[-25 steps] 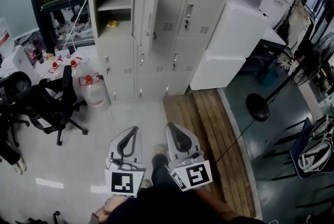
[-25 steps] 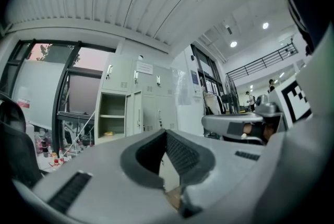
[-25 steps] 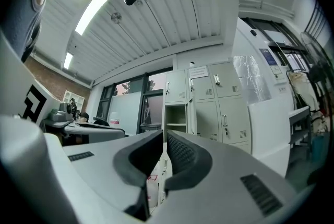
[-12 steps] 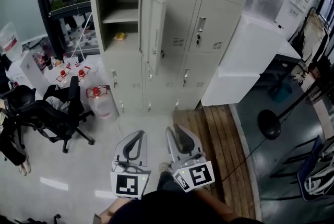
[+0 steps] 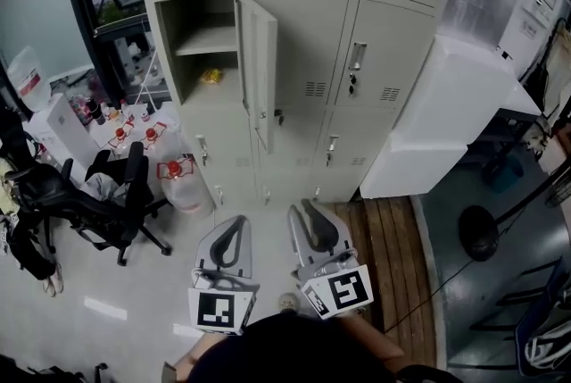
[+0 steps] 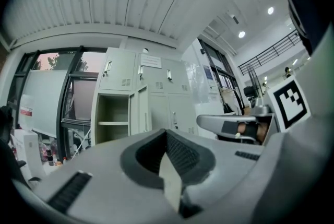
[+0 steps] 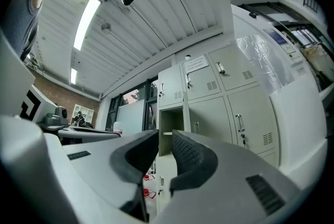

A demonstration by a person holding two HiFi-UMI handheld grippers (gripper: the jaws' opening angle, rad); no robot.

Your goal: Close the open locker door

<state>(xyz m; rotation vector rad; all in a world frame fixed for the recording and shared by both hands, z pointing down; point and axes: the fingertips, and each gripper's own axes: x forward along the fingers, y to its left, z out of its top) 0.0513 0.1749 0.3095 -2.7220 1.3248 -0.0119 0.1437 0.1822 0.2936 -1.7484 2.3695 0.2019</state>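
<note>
The grey lockers fill the top of the head view. One door (image 5: 257, 69) stands swung out, edge toward me, and its open compartment (image 5: 201, 37) shows a shelf with a small yellow thing (image 5: 211, 76) under it. Both grippers are held level well short of the lockers, pointing at them. My left gripper (image 5: 239, 219) is shut, its tips touching with nothing held (image 6: 166, 133). My right gripper (image 5: 301, 208) has just been opening; a narrow gap stands between its pads with nothing in it (image 7: 165, 137). Through that gap the open compartment (image 7: 170, 120) shows.
A black office chair (image 5: 103, 194) and water jugs with red caps (image 5: 178, 180) stand left of the lockers. A large white box (image 5: 446, 113) leans at the right. Wooden boards (image 5: 384, 265) and a black fan base (image 5: 482, 232) lie on the floor at the right.
The lockers have drawn nearer and sit lower in the head view. Both grippers have advanced toward them together, side by side.
</note>
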